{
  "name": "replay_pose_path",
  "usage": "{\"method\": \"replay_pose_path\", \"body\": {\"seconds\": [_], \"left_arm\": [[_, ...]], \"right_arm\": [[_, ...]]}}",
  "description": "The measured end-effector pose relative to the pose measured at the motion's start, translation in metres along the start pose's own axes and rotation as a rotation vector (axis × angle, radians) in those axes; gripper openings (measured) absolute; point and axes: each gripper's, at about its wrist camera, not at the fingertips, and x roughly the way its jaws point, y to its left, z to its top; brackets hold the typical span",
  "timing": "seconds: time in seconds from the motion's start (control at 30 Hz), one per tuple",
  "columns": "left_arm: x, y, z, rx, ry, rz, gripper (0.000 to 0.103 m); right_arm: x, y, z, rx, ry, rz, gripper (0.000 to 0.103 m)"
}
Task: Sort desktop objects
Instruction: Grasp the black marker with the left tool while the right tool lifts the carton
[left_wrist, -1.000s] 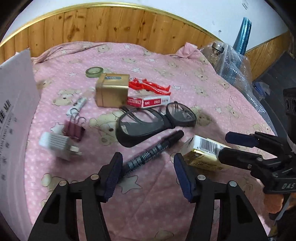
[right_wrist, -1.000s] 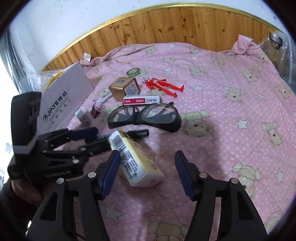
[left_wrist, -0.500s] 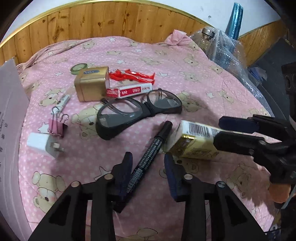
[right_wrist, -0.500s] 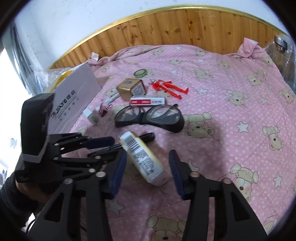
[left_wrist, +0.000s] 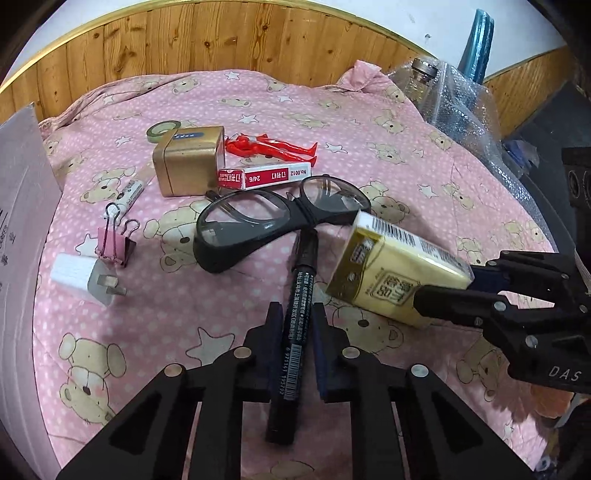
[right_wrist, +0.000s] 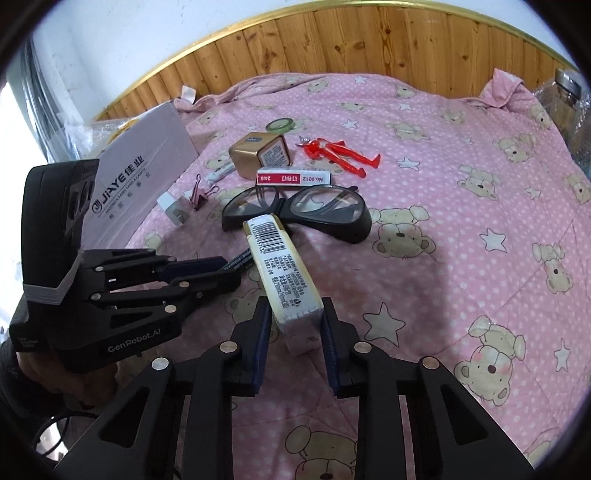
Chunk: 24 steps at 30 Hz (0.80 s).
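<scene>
Here the staple box (left_wrist: 264, 176) reads "No.0012" and "24/6".

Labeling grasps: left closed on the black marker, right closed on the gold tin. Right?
Half right. The left gripper is shut on the black marker, but the right gripper holds the yellow carton, per the right wrist view. The gold tin lies untouched.
</scene>
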Motion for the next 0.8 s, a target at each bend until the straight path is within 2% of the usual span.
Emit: {"method": "replay_pose_path", "body": {"seconds": [0.13, 0.17, 0.3, 0.37, 0.43, 0.8], "left_arm": [[0.003, 0.001, 0.000, -0.012, 0.028, 0.007, 0.016], [0.002, 0.000, 0.000, -0.010, 0.026, 0.015, 0.017], [0.003, -0.007, -0.002, -0.003, 0.020, 0.025, 0.032], [0.006, -0.014, -0.004, 0.022, 0.003, 0.063, 0.030], [0.006, -0.017, -0.005, 0.036, -0.012, 0.088, 0.014], [-0.027, -0.013, -0.006, -0.009, -0.069, 0.063, 0.014]], "right_arm": [[-0.001, 0.000, 0.001, 0.013, 0.001, -0.003, 0.028], [0.001, -0.001, 0.000, 0.014, 0.003, -0.004, 0.031], [0.005, -0.001, 0.000, 0.033, 0.004, 0.004, 0.032], [0.008, 0.001, -0.001, 0.029, 0.001, -0.001, 0.029], [0.009, 0.003, -0.002, 0.028, -0.003, 0.007, 0.026], [-0.006, 0.017, 0.001, 0.016, -0.036, 0.016, 0.024]]}}
